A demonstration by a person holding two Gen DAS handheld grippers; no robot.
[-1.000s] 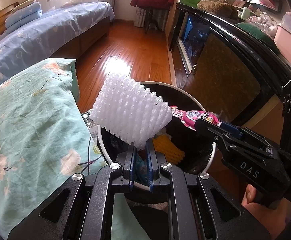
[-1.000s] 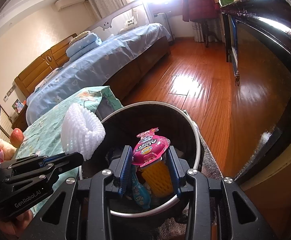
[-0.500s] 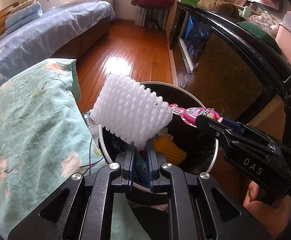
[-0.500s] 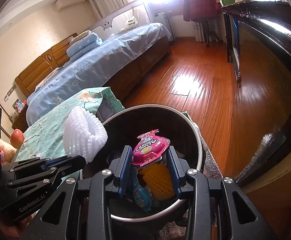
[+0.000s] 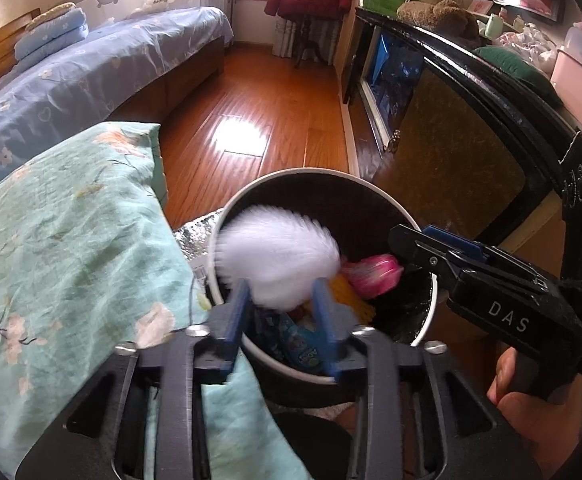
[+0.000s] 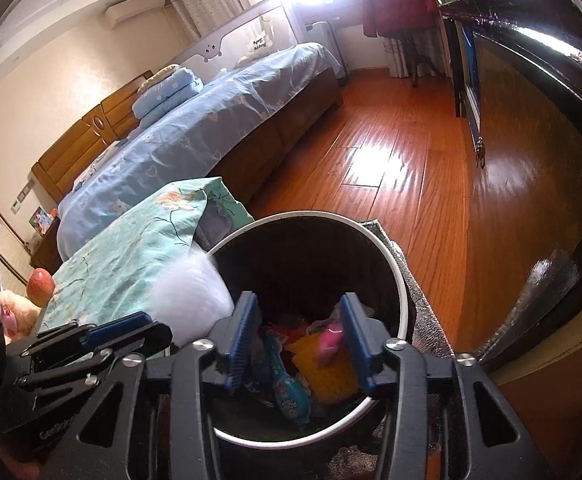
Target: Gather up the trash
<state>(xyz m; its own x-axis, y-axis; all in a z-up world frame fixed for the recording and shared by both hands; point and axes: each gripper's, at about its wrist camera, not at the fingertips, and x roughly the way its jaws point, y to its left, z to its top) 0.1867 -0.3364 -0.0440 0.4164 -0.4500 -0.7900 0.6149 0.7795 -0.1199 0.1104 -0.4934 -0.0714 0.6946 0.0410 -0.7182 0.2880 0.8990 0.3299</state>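
**Mia:** What is the left gripper (image 5: 281,312) doing?

**Dad:** Its two blue fingers (image 5: 238,312) are spread wide. It grips nothing. The white foam net (image 5: 277,258) is right in front of them, all blurry, at the near left edge of the bin (image 5: 433,292). I think it is falling in.

**Mia:** Why is the gripper up there?

**Dad:** It hangs over the rim so that what it lets go lands inside, not on the floor.

**Mia:** And the right gripper (image 6: 299,334)?

**Dad:** Spread apart too, and holding nothing. It hangs over the near side of the bin. The pink wrapper (image 6: 329,342) lies down between its fingers, inside the bin.

**Mia:** What else is in there?

**Dad:** A yellow net (image 6: 325,372) under the pink wrapper, and a blue wrapper (image 6: 289,390) to its left. The trash sits at the bottom.

**Mia:** What is next to the bin?

**Dad:** A green flowery blanket (image 5: 63,248) is just to the left, touching it. Farther away is the blue bed (image 6: 211,128). The wood floor (image 6: 391,184) shines behind, and a dark cabinet (image 5: 451,152) stands on the right.

**Mia:** Is the job done?

**Dad:** Almost, I think. I see no other trash lying around.
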